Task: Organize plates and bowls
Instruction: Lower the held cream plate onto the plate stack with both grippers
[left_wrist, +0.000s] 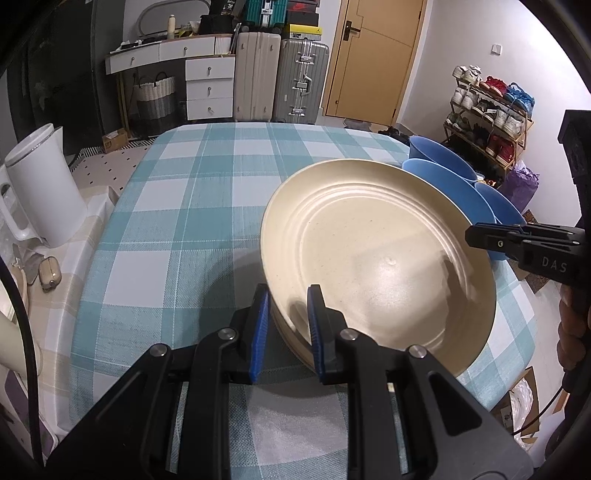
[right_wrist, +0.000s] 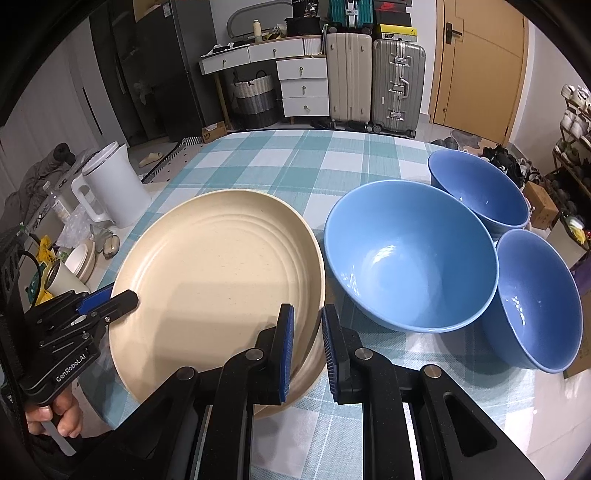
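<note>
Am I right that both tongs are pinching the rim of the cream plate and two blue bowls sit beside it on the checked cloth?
Not quite: there are three blue bowls, not two, as the right wrist view shows. The rest holds: the left tongs and right tongs each pinch the rim of the cream plate, and the bowls sit beside it on the checked cloth.

A white kettle (left_wrist: 44, 184) stands at the left edge. Two suitcases (left_wrist: 280, 79), a white drawer unit (left_wrist: 208, 86) and a wooden door (left_wrist: 376, 55) fill the upper background; a shoe rack (left_wrist: 487, 110) sits upper right.
</note>
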